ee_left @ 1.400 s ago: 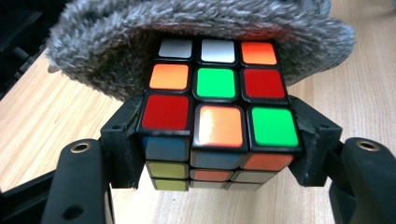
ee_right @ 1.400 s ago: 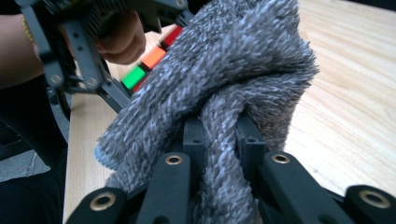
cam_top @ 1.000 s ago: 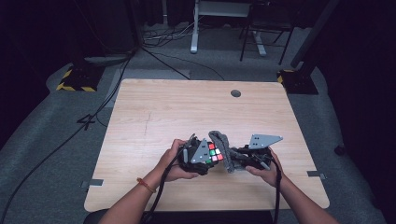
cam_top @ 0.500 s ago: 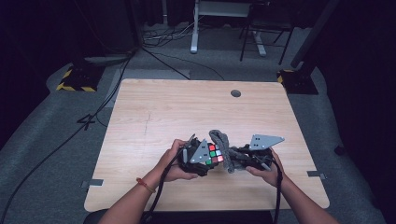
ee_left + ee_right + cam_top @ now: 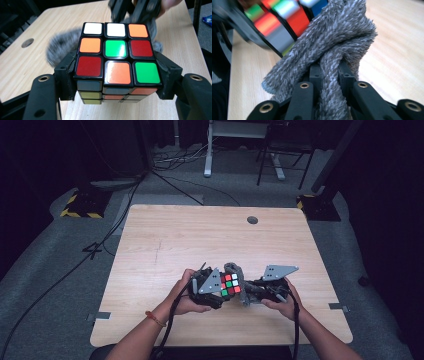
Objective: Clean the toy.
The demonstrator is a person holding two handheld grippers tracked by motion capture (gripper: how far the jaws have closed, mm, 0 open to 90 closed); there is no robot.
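The wooden worktop (image 5: 165, 245) carries a small round grommet (image 5: 252, 220) near its far edge, and the work sits near its near edge, about midway across. There the left hand-held gripper (image 5: 220, 290) is clamped on a puzzle cube (image 5: 229, 285), its two black jaws pressed against the cube's opposite sides (the left gripper view shows them hugging the bottom row). The cube (image 5: 117, 55) is held above the wood, its upward face a mix of white, orange, green and red tiles. Just to its right, the right hand-held gripper (image 5: 248, 292) is closed on a fuzzy grey cloth (image 5: 235, 270), whose bunched pile (image 5: 329, 50) is pinched between the jaws and presses against the side of the cube (image 5: 277, 20).
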